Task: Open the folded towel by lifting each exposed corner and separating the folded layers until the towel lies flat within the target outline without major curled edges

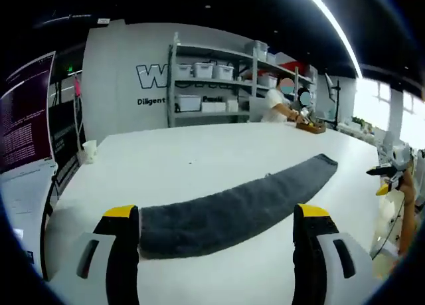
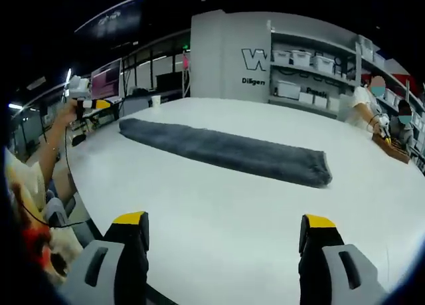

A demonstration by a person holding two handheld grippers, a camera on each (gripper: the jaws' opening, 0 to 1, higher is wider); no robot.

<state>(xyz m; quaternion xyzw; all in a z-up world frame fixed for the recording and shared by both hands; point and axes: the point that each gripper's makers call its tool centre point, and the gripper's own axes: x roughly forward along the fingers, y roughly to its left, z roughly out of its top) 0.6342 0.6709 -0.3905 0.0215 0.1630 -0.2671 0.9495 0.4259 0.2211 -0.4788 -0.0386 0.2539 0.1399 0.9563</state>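
Towel: dk grey, folded into one long narrow strip, lying on the white surface. Not yet opened; no corner lifted.

Left gripper view: left tongs spread wide, yellow-tipped jaws rising from the bottom edge, nothing between them. Near end of the towel sits just ahead of the L jaw, at approx tip level; can't tell if it touches. Strip runs away to the upper R, far end near the surface's far-right part. Paper cup at the L edge of the surface, well apart from the towel. Monitor w/ text at far L. Shelves w/ white bins behind, beside a wall w/ lettering. Person seated at the far side of the surface. Right tongs come in at the R edge, held off the side of the surface; jaw state there unclear.

Right gripper view: right tongs spread wide, empty, over bare surface, well short of the towel. Towel lies across the mid surface, one end upper L, other end R. Left tongs seen at far L in a hand, off the surface edge near the towel's L end. Cup beyond that end. Two persons at far R.
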